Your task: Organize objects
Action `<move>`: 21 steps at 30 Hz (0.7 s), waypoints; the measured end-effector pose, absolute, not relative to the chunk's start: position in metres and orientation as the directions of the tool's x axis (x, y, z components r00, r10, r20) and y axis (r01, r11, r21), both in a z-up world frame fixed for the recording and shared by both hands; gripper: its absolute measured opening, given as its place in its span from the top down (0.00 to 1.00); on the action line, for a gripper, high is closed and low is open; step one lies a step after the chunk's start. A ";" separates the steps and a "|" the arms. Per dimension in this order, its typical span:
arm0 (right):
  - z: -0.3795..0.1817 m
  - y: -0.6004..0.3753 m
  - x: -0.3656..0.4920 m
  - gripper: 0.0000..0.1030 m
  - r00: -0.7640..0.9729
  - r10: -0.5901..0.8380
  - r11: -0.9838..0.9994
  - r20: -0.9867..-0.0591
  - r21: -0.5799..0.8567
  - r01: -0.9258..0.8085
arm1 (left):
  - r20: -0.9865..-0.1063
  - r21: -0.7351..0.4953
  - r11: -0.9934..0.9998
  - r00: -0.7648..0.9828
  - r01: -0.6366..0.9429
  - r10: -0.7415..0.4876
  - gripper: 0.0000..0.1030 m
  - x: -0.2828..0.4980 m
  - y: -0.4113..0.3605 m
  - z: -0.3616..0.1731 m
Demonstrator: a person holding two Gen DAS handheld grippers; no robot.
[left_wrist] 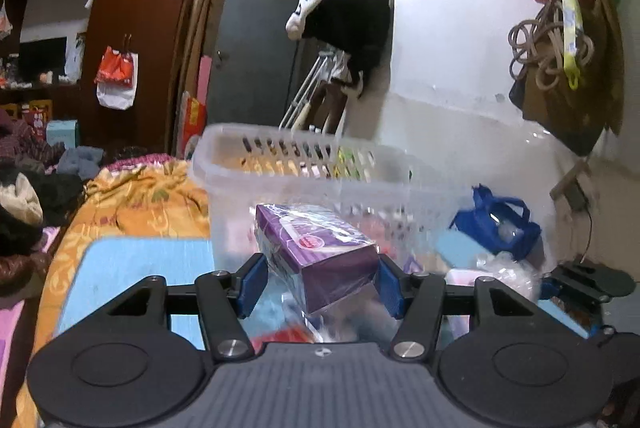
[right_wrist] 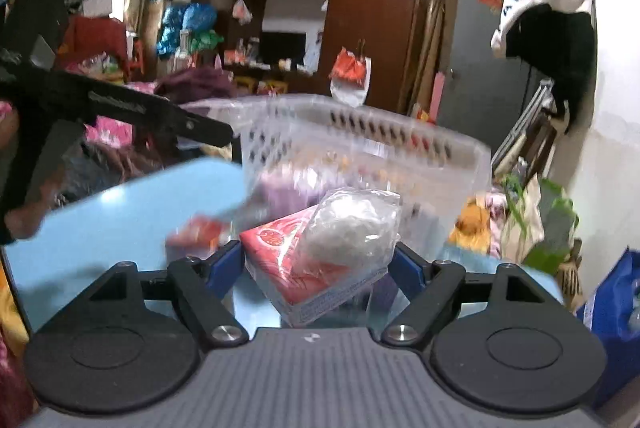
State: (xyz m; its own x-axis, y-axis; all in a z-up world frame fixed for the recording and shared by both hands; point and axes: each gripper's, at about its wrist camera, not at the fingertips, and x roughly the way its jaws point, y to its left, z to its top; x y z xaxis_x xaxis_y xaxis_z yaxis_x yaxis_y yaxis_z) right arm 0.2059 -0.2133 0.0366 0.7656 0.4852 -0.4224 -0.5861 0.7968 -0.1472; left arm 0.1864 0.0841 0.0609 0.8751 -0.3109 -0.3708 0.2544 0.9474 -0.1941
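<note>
Item pair held for binning: left tongs clamp a film-wrapped purple box, right tongs clamp a red tissue pack with clear bag, both at frame centre before the translucent slotted basket, apparently their destination.

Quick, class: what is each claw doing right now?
Left claw: closed on the purple box.
Right claw: closed on the red packet, with a clear bag on top.
</note>
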 end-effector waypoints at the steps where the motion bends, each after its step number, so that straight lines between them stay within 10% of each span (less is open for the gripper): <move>1: 0.032 -0.213 0.207 0.21 0.756 0.492 0.793 -0.432 -0.136 -0.594 | -0.375 -0.188 0.949 0.874 0.253 -0.308 0.40 0.185 0.085 0.058; 21: 0.018 -0.230 0.223 0.17 0.721 0.489 0.803 -0.490 -0.068 -0.592 | -0.387 -0.173 0.951 0.871 0.255 -0.304 0.40 0.181 0.078 0.041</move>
